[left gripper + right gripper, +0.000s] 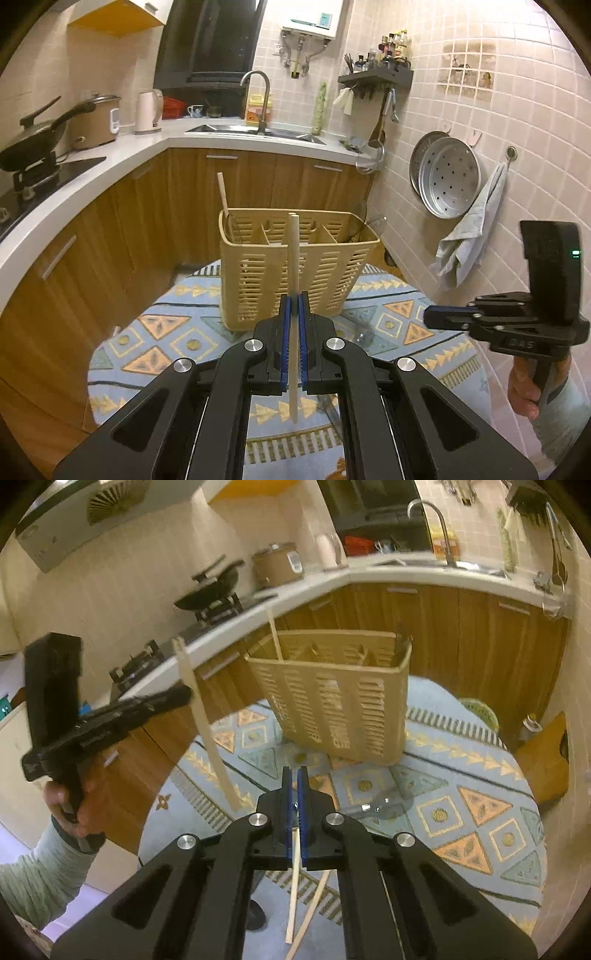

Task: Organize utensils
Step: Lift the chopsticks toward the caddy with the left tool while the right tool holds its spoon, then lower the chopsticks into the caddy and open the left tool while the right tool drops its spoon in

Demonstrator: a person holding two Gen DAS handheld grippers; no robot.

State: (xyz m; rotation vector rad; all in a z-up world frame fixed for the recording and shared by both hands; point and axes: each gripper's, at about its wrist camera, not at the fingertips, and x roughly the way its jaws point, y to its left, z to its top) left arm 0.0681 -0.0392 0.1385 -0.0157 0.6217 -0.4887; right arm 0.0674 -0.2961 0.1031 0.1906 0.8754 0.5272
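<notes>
My left gripper (294, 295) is shut on a pair of pale wooden chopsticks (293, 251), held upright just in front of the beige slotted utensil basket (258, 280). A wooden stick (222, 192) stands in the basket's left compartment. In the right wrist view the left gripper (186, 693) carries the chopsticks (207, 731) left of the basket (332, 701). My right gripper (293, 771) hovers over the patterned tablecloth (461, 812) with its blue pads together. Two loose chopsticks (291, 886) show below it; whether one is pinched I cannot tell. From the left wrist view, the right gripper (428, 318) carries nothing visible.
A clear glass piece (384, 806) lies on the cloth near the basket. A white counter (122, 166) with a wok (33, 144) and a sink (255, 130) curves behind the small round table. Steamer trays (448, 177) and a towel (469, 229) hang on the right wall.
</notes>
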